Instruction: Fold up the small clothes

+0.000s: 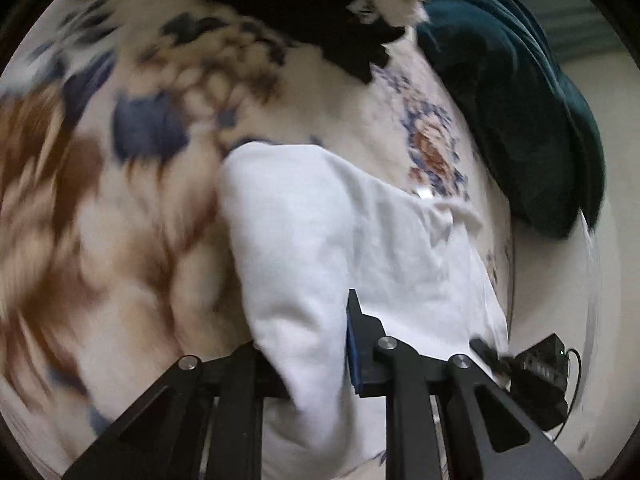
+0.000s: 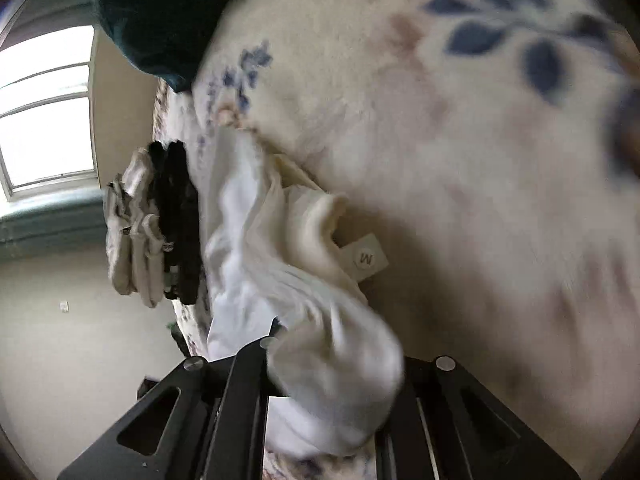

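both grippers, left (image 1: 320, 360) + right (image 2: 332, 376), clamped on white garment (image 1: 332, 216), lifted over floral blanket (image 1: 120, 200) mid-bed. keep edge taut, match corners, lay flat before letting go.

A garment (image 1: 320, 240) lies on the blanket (image 1: 120, 200), its near end bunched between the fingers of the left gripper (image 1: 312, 360). Beyond it a pile of clothes (image 1: 320, 0) sits on the blanket, with a cushion (image 1: 520, 100) to the right of the pile. In the right wrist view the garment's near end fills the right gripper (image 2: 336, 368), its tag (image 2: 366, 258) lying on the blanket.
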A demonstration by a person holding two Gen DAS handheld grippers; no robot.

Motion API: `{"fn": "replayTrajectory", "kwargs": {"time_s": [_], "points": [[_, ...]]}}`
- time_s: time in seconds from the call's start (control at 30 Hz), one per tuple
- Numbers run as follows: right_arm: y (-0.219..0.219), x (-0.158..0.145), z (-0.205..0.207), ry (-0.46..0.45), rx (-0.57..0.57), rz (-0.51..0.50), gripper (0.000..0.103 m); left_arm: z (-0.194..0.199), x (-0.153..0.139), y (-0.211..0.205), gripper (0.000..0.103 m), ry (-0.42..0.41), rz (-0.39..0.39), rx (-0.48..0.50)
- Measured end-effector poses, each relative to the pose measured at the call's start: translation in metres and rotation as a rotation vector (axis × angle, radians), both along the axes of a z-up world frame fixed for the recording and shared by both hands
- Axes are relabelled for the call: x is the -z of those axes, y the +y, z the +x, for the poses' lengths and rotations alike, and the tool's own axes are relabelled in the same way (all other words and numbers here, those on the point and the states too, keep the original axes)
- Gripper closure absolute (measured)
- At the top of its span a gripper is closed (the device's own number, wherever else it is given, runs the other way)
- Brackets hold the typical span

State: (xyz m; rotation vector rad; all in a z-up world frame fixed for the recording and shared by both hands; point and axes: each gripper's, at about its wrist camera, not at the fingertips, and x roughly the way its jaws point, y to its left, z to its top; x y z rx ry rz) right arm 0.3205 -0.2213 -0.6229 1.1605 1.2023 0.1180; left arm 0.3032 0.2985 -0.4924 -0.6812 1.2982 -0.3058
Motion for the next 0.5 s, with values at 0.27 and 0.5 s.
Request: {"fn": "replayTrajectory", "kwargs": {"time_s": [0.27,0.5], "points": [[0.009,-0.027,-0.025,0.223,-0.175,-0.245,0.066,0.023,-0.015,0.019,0.041,0.065,0.137,0.136],[0.033,-0.099,0.076,-0.006,-0.416,-0.601,0.066,0.034,-0.065,0.029,0.034,-0.102,0.367,0.057]]}}
